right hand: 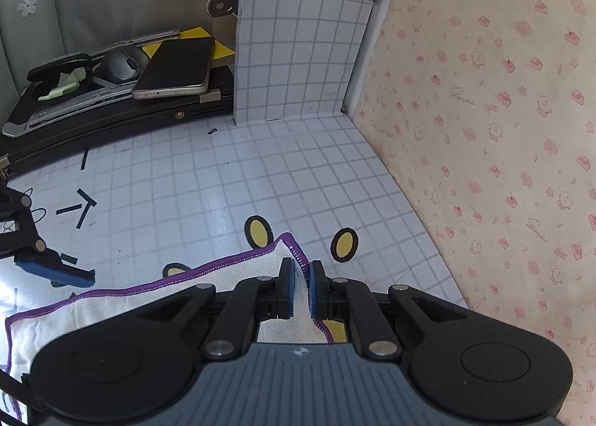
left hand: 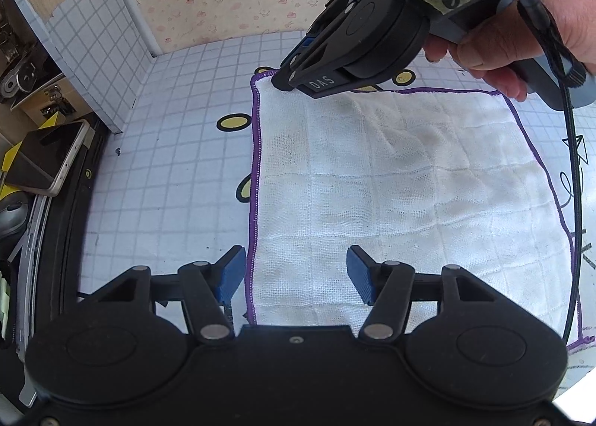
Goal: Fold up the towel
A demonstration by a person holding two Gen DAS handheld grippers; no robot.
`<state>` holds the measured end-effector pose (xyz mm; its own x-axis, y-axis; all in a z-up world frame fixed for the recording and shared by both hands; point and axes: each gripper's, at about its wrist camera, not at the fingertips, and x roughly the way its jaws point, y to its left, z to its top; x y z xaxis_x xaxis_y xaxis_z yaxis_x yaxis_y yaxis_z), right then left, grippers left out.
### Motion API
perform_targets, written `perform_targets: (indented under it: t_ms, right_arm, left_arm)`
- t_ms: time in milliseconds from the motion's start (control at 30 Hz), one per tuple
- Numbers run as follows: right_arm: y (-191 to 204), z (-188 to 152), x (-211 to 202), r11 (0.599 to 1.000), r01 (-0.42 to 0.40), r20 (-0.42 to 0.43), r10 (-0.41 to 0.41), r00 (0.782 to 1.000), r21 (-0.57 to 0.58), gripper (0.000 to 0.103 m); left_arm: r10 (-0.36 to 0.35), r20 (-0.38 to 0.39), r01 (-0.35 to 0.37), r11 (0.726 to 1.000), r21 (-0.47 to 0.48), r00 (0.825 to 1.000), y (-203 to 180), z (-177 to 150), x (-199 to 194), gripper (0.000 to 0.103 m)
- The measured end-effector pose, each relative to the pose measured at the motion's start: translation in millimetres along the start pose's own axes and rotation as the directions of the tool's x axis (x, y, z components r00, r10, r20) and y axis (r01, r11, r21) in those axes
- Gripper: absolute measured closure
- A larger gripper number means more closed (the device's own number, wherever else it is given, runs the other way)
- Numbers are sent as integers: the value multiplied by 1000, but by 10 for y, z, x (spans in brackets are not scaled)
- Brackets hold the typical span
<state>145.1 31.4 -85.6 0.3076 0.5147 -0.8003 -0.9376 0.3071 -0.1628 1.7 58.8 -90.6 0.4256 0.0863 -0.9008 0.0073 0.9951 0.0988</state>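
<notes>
Right jaws pinching towel (right hand: 238, 277) corner

White waffle-weave towel (left hand: 391, 195) with purple hem lies flat, far corner lifted.

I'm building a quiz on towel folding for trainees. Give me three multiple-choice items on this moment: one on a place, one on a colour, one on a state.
1. Where does the right hand-held gripper grip the towel?
A. a corner
B. the middle
C. nowhere

2. What colour is the towel's hem?
A. green
B. purple
C. red

3. How is the left hand-held gripper?
A. shut on the towel
B. holding a phone
C. open over the towel's edge

Answers: 1 A, the pads pinch a lifted corner; 2 B, purple stitching borders the white cloth; 3 C, its fingers stand apart, gripping nothing.
</notes>
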Motion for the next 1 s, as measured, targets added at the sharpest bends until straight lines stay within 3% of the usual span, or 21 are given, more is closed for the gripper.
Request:
perform_targets:
  t_ms: [1000]
  right_arm:
    - [-128, 37, 415, 1000, 23, -23, -23, 999, 13, 96]
  left_arm:
    - [-29, -37, 28, 999, -15, 999, -69, -60, 106, 39]
